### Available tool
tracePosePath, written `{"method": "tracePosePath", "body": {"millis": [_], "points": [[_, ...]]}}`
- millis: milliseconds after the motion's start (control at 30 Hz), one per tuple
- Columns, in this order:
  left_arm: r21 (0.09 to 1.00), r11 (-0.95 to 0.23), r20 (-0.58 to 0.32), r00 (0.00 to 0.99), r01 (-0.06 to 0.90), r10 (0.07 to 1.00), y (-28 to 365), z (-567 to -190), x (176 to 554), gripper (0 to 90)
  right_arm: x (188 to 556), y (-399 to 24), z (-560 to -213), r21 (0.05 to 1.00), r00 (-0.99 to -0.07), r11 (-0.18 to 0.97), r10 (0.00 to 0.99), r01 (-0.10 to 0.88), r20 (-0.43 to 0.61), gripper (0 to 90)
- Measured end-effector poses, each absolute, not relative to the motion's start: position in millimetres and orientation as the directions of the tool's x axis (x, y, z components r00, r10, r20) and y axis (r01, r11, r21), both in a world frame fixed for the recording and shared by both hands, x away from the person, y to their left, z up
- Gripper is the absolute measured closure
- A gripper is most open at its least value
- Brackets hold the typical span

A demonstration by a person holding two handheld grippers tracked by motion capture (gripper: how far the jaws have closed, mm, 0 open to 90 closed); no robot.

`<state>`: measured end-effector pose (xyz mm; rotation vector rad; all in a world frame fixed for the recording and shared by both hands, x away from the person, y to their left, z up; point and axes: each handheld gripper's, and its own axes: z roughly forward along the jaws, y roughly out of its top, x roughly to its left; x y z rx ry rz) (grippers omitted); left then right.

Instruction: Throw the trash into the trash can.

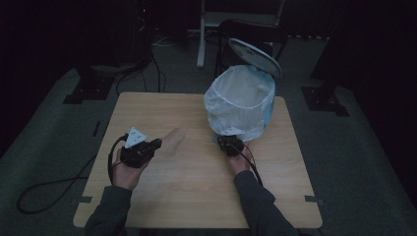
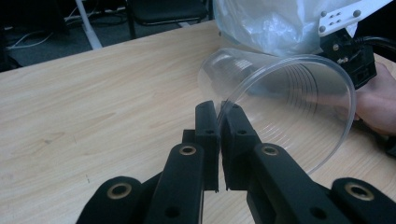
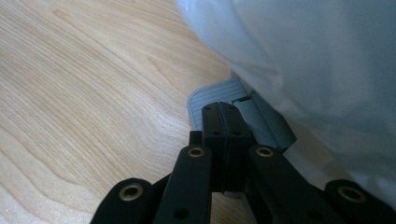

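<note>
The clear plastic cup [image 2: 280, 107] hangs by its rim from the left tool [image 2: 223, 112], whose jaws are pinched shut on the thin wall at the mouth. From that grip the cup's long axis runs forward and away from the tool, lying nearly level above the counter [image 2: 93, 102], with the wide mouth toward the tool and the narrower base pointing ahead. In the high view the cup [image 1: 172, 140] is a faint, pale shape just beyond the left tool [image 1: 156, 144], aimed toward the middle of the counter [image 1: 196, 196] and held off its surface as far as can be told.

The pedal bin [image 1: 241, 101] stands beyond and to the right of the cup, its lid [image 1: 255, 55] tipped up and back and its white liner bag [image 1: 236, 93] open at the top. The cup is lower than the bin's rim and well short of it, so I judge the coming move depends on carrying the cup up and across to the right, then tipping it base-down over the opening.

The right tool [image 3: 226, 116] is nearer the bin: its jaws are closed with nothing between them, and their tips rest on the grey foot pedal [image 3: 210, 100] at the bin's foot, under the overhanging bag [image 3: 317, 60]. In the high view the right tool [image 1: 227, 142] sits at the bin's near side.
</note>
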<state>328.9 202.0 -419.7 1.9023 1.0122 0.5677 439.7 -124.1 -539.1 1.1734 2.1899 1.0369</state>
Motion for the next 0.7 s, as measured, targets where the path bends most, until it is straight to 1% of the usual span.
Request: {"method": "tracePosePath", "body": {"millis": [267, 700], "points": [[0.865, -0.298, 0.015, 0.572, 0.405, 0.820, 199, -411, 338, 87.2, 440, -125, -539, 0.785, -0.540, 0.353, 0.841, 0.509, -0.028, 90.0], [0.880, -0.280, 0.005, 0.581, 0.384, 0.814, 195, -399, 348, 87.2, 440, -125, -539, 0.787, -0.539, 0.350, 0.842, 0.509, -0.026, 90.0]]}}
